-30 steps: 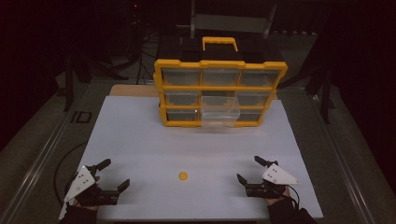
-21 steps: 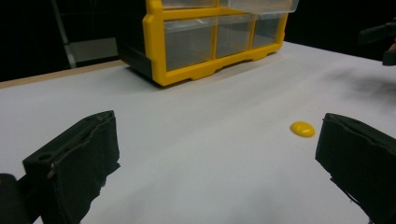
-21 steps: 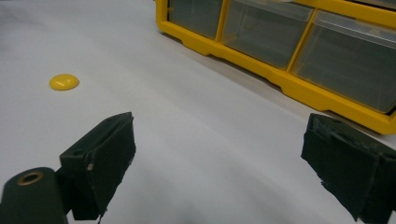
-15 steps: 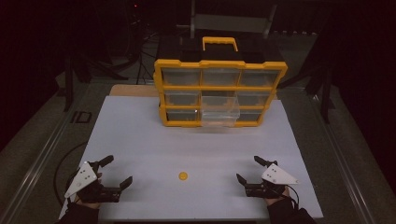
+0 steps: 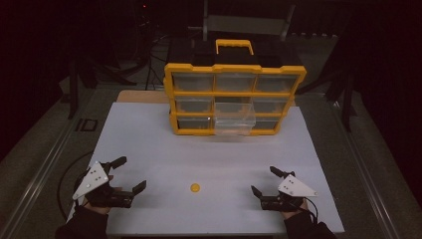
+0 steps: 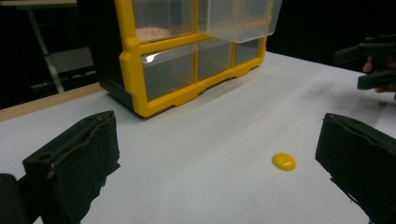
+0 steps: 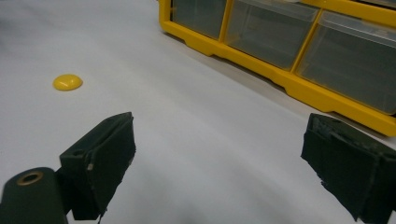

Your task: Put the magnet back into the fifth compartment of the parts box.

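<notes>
Yellow button point(image 5: 195, 187) sits on the white table point(image 5: 164, 149), between your grippers. Your left gripper point(image 5: 130, 174) and right gripper point(image 5: 264, 180) are both wide open, holding nothing.

Dim lab or recording studio, white table point(image 5: 164, 149) under black surroundings, yellow drawer organizer point(image 5: 234, 97) on it, stands point(image 5: 74, 84) and cables point(image 5: 154, 52) behind the organizer

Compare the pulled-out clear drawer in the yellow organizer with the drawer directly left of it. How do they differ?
The pulled-out drawer juts forward past the organizer frame; the left drawer sits flush inside it. The pulled-out drawer hides part of the bottom row; the left one covers nothing. Both are clear plastic in the middle row.
</notes>
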A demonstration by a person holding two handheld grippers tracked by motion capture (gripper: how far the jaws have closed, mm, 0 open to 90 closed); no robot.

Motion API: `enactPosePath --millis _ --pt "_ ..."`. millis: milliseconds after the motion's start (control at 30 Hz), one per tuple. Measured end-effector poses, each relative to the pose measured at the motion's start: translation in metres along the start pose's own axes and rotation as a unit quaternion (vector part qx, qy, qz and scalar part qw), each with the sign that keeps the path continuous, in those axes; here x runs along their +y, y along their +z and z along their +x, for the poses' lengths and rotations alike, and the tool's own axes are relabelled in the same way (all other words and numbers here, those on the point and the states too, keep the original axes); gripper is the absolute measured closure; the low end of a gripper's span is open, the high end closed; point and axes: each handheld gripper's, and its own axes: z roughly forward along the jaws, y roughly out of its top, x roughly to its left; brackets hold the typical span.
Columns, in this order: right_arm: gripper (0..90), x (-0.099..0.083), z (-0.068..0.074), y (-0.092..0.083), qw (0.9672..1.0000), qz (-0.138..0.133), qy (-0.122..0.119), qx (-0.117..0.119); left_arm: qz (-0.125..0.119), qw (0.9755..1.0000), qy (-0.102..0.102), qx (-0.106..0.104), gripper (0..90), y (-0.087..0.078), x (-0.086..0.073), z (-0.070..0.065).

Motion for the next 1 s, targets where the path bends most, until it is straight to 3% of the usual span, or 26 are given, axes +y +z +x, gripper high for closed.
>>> enactPosePath --millis 167,567,667,767,833,1000 --pt "9.5 0.000 -0.001 0.000 1.0000 0.000 -0.001 0.002 0.007 0.9999 0.006 -0.009 0.1 0.005 0.012 0.000" --pt "9.5 0.000 0.000 0.001 1.0000 0.003 0.000 0.007 0.022 0.9981 0.002 -0.058 0.2 0.027 0.027 -0.011" --pt "9.5 0.000 0.000 0.001 1.0000 0.002 0.000 0.008 0.025 0.9977 0.006 -0.062 0.1 0.033 0.028 -0.014" --pt "9.5 0.000 0.000 0.001 1.0000 0.001 0.000 0.008 0.031 0.9970 -0.004 -0.072 0.1 0.038 0.030 -0.015" --pt "9.5 0.000 -0.001 0.001 1.0000 0.000 -0.001 0.007 0.031 0.9973 0.002 -0.067 0.2 0.041 0.032 -0.018" --pt "9.5 0.000 0.000 0.001 1.0000 0.001 0.000 0.008 0.037 0.9961 0.007 -0.080 0.2 0.047 0.039 -0.023"
